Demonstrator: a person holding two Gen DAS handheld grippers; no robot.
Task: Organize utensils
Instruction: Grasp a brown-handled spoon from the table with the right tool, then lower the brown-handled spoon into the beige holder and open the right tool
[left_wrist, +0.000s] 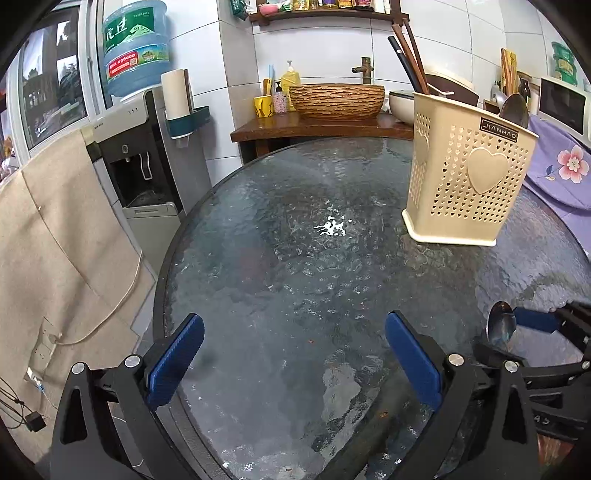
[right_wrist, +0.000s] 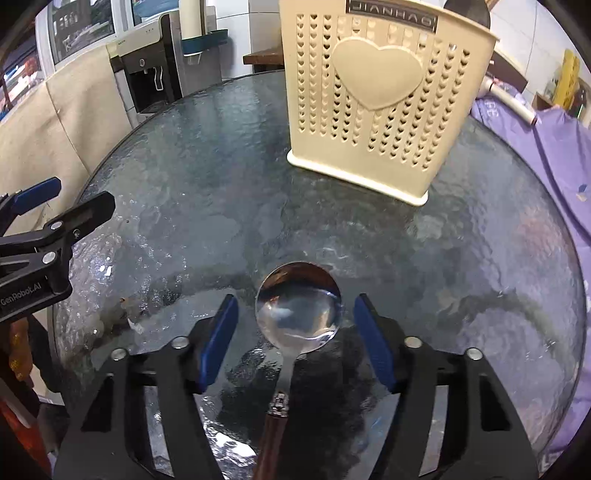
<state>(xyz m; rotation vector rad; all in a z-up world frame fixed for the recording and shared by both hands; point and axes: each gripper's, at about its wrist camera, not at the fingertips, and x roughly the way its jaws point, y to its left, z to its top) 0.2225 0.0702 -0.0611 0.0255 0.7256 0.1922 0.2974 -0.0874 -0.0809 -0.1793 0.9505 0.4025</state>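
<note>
— Where's the spoon?

— The steel spoon with the brown handle (right_wrist: 297, 314) lies on the round glass table (right_wrist: 221, 192), between my right gripper's (right_wrist: 295, 332) spread pads, untouched; I'm straddling it to pinch.

— And the left?

— The left gripper (left_wrist: 293, 354) is spread and empty, clear of the cream perforated holder (right_wrist: 384, 99).

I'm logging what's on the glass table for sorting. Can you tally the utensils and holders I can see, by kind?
Spoons: 2, one on the table between the right gripper's open jaws, one in the holder
Chopsticks: about 3, in the holder
Utensil holder: 1
Total: about 6
</note>
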